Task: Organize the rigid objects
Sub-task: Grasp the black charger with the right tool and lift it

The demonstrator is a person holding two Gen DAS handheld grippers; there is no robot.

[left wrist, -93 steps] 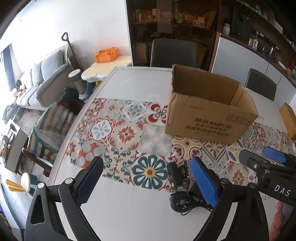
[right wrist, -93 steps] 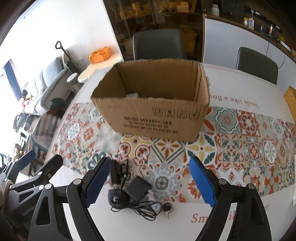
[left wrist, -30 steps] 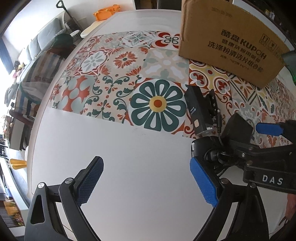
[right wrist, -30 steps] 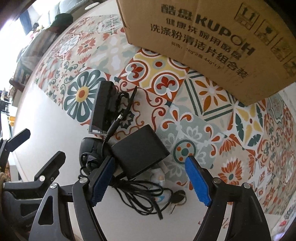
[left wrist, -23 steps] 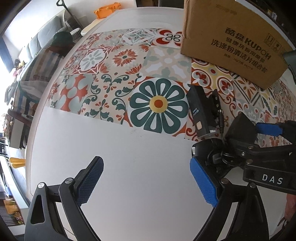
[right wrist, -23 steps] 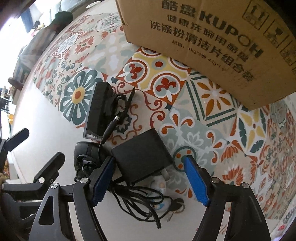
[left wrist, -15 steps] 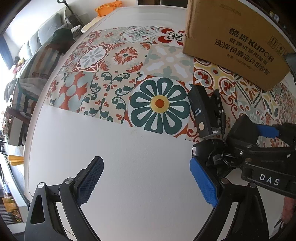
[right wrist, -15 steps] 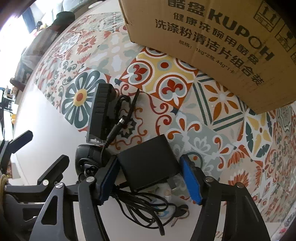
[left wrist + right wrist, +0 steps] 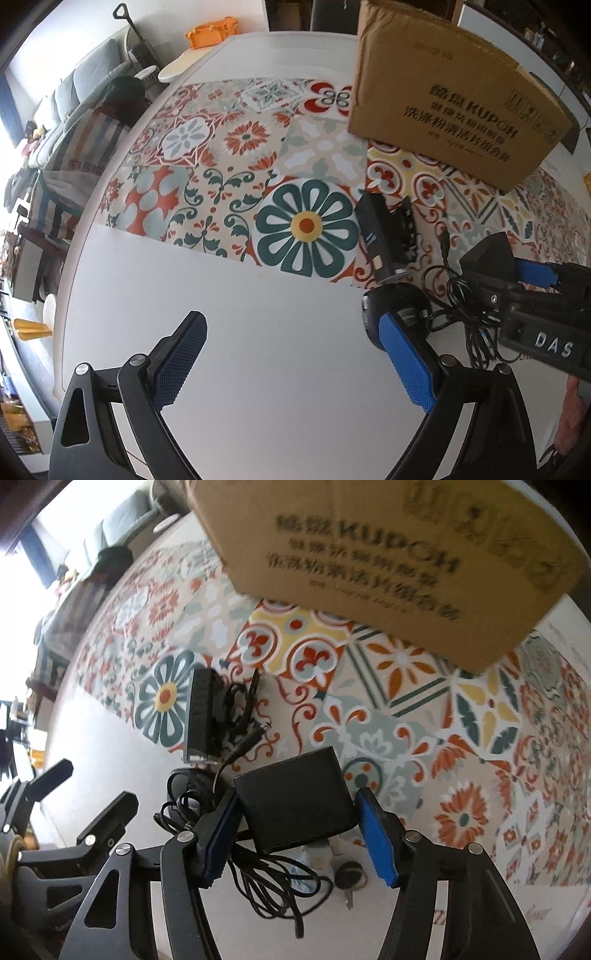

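The left gripper (image 9: 291, 354) is a black plastic fork of two curved arms with teardrop cut-outs and round silver screws at the joints, each finger (image 9: 404, 363) faced on its inner side with a long blue pad of fine dimpled rubber. The right gripper (image 9: 299, 834) is of the same build, black arms with silver screws and ridged blue pads, and from the left wrist view its black body bears the white letters "DAS" on the side. A bare part of the person's hand (image 9: 570, 424) shows at the lower right edge of the left wrist view, too cropped to tell any sleeve.
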